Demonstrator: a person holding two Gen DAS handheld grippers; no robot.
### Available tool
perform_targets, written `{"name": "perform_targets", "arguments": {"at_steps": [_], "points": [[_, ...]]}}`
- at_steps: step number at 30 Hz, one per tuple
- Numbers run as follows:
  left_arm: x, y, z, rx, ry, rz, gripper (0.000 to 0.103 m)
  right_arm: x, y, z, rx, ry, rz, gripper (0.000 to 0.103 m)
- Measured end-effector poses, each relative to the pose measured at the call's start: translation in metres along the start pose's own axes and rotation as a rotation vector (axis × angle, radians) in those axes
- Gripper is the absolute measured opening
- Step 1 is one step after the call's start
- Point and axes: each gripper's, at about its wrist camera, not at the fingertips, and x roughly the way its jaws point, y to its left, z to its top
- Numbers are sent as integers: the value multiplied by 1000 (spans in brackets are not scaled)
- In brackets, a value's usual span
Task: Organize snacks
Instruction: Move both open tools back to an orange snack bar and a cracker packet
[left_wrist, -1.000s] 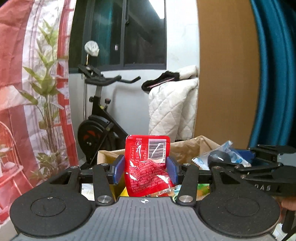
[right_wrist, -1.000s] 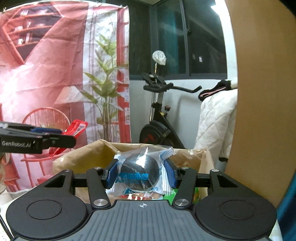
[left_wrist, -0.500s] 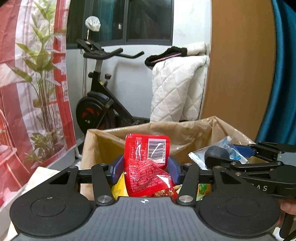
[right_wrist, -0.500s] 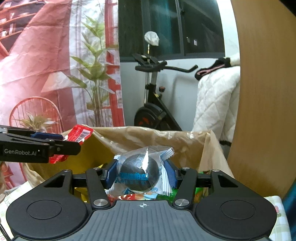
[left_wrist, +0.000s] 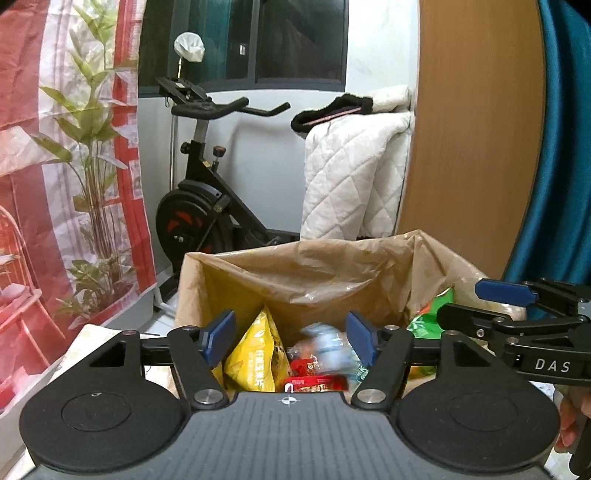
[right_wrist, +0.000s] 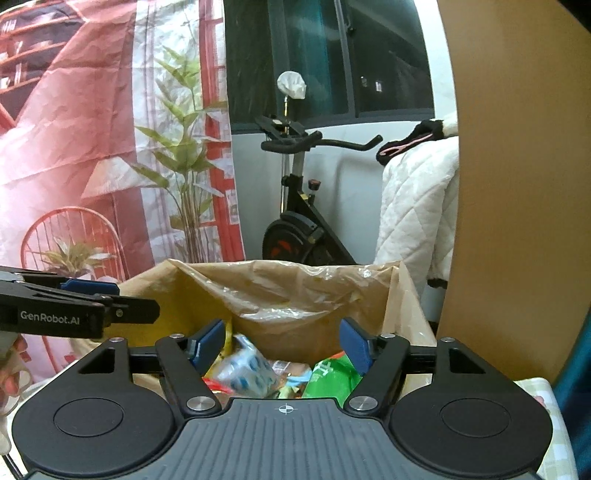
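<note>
Both packets have left our jaws since 1 s ago: the red packet (left_wrist: 314, 373) and the clear-wrapped snack (right_wrist: 245, 369), blurred, prob. mid-drop, now lie inside the paper bag (left_wrist: 332, 266). Our left gripper (left_wrist: 291, 338) and right gripper (right_wrist: 280, 345) are opening, nothing between the pads.

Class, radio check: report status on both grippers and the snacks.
Left gripper, right gripper: jaws opening, nothing between. Snacks in the lined box. Nothing in the way.

Both packets (left_wrist: 317, 354) released into bag (left_wrist: 332, 266)
</note>
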Motion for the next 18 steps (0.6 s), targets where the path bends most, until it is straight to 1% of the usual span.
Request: {"name": "perform_targets", "arguments": {"at_steps": [5,10,14,16,18], "points": [[-38,2,-13,17,-30,-3,69,-39,4,-8,27,-22,6,66],[-72,15,-49,28,-25,-5,69,-77,8,-32,61,-34,-1,68],[-86,16,-89,90,9,-24,72,-93,9,-66,101,6,-12,69],[-87,17,-111,94,46,-50,72,-95,12,-86,112,44,-24,71],[-84,17,-131,85,93,-92,72,-94,16,-106,114,91,-38,71]]}}
